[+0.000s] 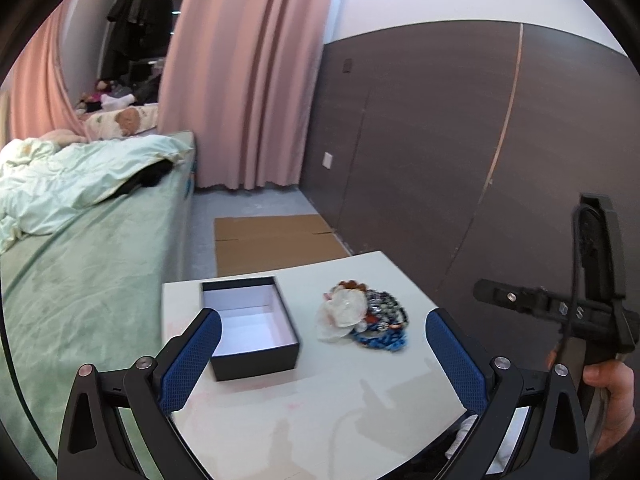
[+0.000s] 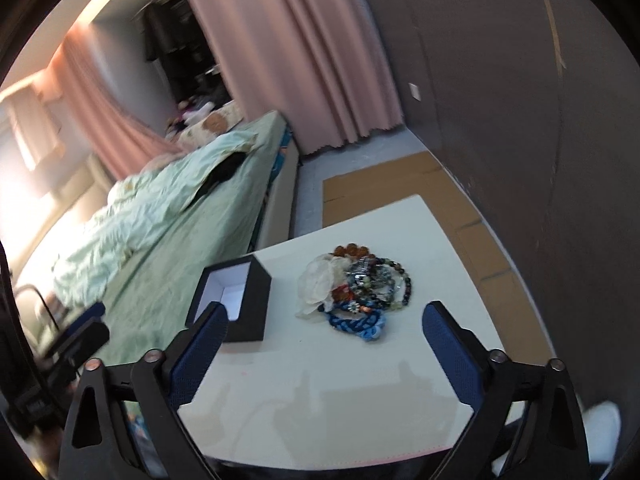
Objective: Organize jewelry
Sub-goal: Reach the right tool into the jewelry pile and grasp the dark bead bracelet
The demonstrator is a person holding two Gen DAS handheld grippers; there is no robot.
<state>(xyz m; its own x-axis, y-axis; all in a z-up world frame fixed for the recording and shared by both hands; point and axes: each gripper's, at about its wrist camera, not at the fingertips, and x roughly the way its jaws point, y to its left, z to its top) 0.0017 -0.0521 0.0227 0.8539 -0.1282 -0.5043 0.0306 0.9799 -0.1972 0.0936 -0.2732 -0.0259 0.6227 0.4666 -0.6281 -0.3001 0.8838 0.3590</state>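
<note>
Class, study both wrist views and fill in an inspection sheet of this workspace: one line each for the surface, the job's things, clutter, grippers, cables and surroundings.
Surface: small white table, mostly bare, with faint pinkish marks.
Job's things: open black box with a white lining, nothing seen inside; heap of beaded bracelets beside it, apart from the box, with a blue braided cord at the near edge.
Clutter: crumpled whitish wrapper lying against the heap.
Grippers: left gripper open, holding nothing; right gripper open, holding nothing; both short of the heap.
Cables: nothing seen on the table.
Surroundings: bed with green bedding, pink curtain, dark wall panels, flattened cardboard on the floor.
</note>
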